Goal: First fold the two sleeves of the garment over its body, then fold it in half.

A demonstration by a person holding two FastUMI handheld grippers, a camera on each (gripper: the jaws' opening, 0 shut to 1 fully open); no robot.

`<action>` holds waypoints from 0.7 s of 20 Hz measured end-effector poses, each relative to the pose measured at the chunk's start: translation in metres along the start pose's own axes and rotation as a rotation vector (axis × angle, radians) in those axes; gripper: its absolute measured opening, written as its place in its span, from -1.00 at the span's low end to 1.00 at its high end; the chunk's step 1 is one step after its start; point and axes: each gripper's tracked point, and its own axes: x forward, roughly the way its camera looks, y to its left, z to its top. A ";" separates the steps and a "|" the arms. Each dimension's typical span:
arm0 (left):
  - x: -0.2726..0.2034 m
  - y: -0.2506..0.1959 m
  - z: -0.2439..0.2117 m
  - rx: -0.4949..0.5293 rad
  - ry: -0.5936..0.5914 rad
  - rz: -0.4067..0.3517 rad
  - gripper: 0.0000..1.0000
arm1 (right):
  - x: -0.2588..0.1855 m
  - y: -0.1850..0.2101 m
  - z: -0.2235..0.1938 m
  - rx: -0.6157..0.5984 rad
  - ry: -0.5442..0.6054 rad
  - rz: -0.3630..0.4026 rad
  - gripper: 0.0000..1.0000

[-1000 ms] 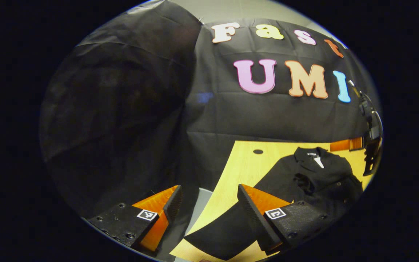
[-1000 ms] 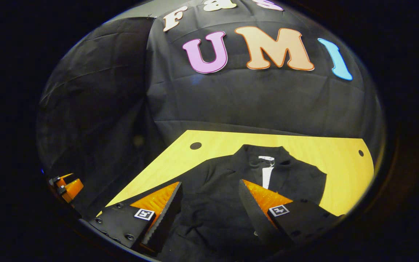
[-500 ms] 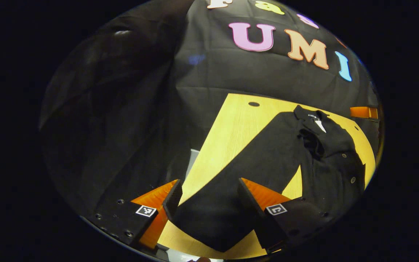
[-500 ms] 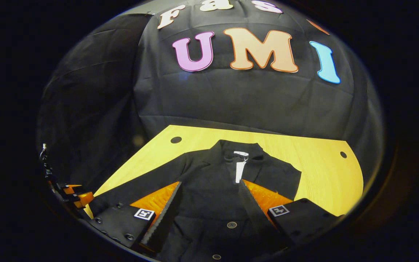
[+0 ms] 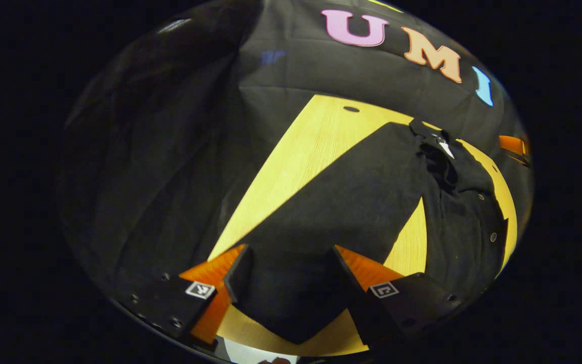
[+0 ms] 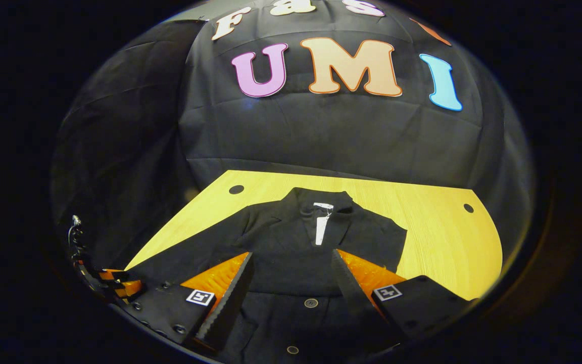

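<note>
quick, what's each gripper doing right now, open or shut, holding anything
Left gripper: open, fingers on either side of the sleeve end, not pinching it.
Right gripper: open, holding nothing, above the garment body.

My left gripper point(image 5: 286, 275): two wedge-shaped fingers showing ribbed inner faces, black mounts behind, each wearing small square black-and-white marker, round screws dotting outer edges. My right gripper point(image 6: 291, 283): same wedge fingers, same square markers, screws lining mount at its left. Far left of right gripper view, other tool trailing thin cable.
</note>
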 end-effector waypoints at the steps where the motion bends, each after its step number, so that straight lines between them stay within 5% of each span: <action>1: 0.002 0.000 0.001 0.014 -0.007 0.003 0.92 | -0.002 -0.002 -0.002 0.001 0.003 -0.001 0.95; 5: 0.002 -0.007 0.000 0.003 -0.025 0.003 0.87 | -0.009 -0.013 -0.005 -0.004 -0.002 -0.018 0.96; 7: 0.003 -0.015 0.000 0.012 -0.028 -0.011 0.60 | -0.012 -0.017 -0.008 -0.002 0.001 -0.020 0.87; 12: 0.007 -0.036 0.000 0.002 -0.053 -0.055 -0.77 | -0.021 -0.026 -0.021 0.010 0.007 -0.011 0.89; 14: 0.008 -0.036 -0.001 -0.012 -0.055 -0.038 -0.98 | -0.025 -0.032 -0.023 0.011 0.003 -0.006 0.89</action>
